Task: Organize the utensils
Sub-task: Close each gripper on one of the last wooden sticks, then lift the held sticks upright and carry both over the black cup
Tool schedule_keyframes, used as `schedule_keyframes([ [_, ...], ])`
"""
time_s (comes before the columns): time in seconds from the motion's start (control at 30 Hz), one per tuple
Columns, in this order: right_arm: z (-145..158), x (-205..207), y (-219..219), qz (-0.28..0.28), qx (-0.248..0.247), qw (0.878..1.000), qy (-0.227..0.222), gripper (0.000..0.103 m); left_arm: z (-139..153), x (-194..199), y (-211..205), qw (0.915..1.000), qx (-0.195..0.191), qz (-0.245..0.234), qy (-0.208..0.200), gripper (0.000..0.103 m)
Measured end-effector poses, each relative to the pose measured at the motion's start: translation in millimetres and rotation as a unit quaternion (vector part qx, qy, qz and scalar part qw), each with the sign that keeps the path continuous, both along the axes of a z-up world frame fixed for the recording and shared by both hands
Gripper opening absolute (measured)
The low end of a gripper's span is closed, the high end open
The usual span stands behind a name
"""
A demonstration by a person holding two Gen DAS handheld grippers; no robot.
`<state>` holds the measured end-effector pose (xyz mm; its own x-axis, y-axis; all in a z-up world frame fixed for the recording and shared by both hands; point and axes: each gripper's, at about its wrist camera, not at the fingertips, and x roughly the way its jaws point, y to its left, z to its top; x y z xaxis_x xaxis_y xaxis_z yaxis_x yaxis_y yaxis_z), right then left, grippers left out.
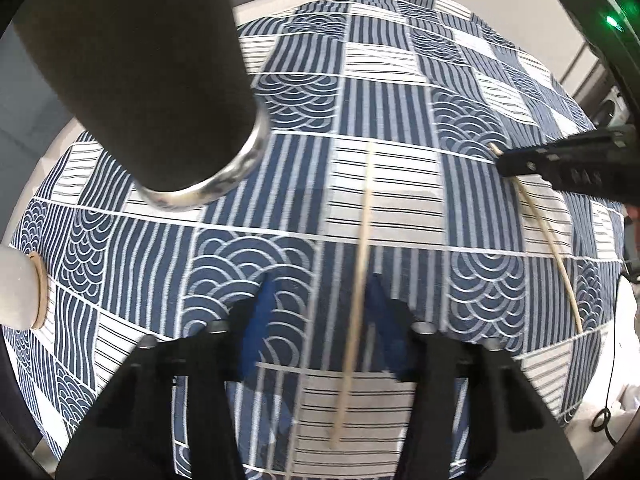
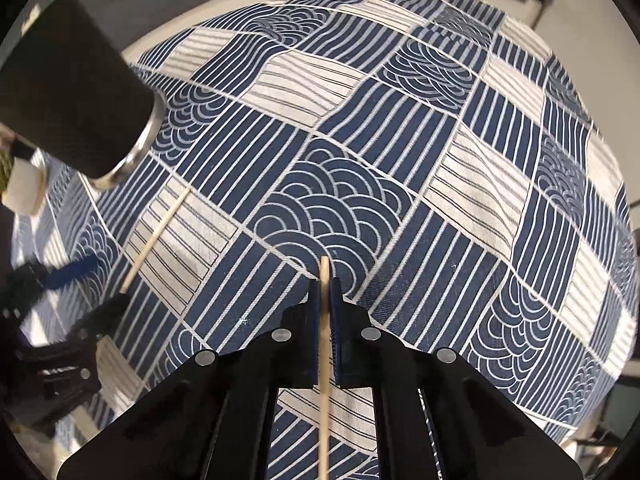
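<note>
Black cup (image 1: 136, 76) (metal-rimmed) stands beyond loose chopstick (image 1: 356, 292).

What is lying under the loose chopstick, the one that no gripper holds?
The chopstick lies flat on the blue and white patterned cloth. Only cloth shows beneath it. The table under the cloth is covered, so its surface cannot be seen.

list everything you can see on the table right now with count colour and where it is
chopsticks: 2, pale wood; one clamped in the right gripper, one lying on the cloth between the left jaws
tall cup: 1, dark grey with a silver base rim; standing on the cloth, far left
white container: 1, white, tan rim; left edge
tablecloth: 1, navy and white patchwork; covers the table
left gripper: black, blue pads, open
right gripper: black, shut
</note>
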<state>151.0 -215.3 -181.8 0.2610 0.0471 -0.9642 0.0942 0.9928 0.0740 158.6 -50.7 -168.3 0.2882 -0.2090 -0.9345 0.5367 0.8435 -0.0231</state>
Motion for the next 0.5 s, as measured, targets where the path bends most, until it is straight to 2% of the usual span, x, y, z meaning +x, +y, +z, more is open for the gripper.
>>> schedule_keyframes([
  [0.03, -1.2, -1.4, -2.6, -0.004, 0.007, 1.0, 0.0, 0.005, 0.5, -2.6, -0.1, 1.0, -0.007, 0.0, 0.005, 0.031],
  [0.1, -2.3, -4.5, -9.0, -0.014, 0.009, 1.0, -0.003, 0.005, 0.8, -4.1, 0.0, 0.9998, -0.013, 0.002, 0.012, 0.017],
  [0.2, 0.6, -2.7, -26.1, -0.029, 0.024, 0.999, -0.007, 0.005, 0.9, -8.7, 2.2, 0.9995, -0.018, -0.005, 0.025, 0.005],
  [0.37, 8.3, -12.1, -42.7, -0.045, 0.03, 0.998, -0.028, 0.005, 1.5, -7.9, 8.4, 0.9972, -0.04, 0.009, 0.062, 0.005],
  [0.47, 23.3, -9.1, -54.8, -0.04, 0.035, 0.998, -0.044, 0.005, 4.1, -14.6, 13.2, 0.9966, -0.043, 0.02, 0.068, 0.005],
  [0.5, 36.8, -5.1, -52.7, -0.038, 0.037, 0.997, -0.049, 0.005, 3.8, -16.0, 13.3, 0.9964, -0.044, 0.023, 0.069, 0.005],
])
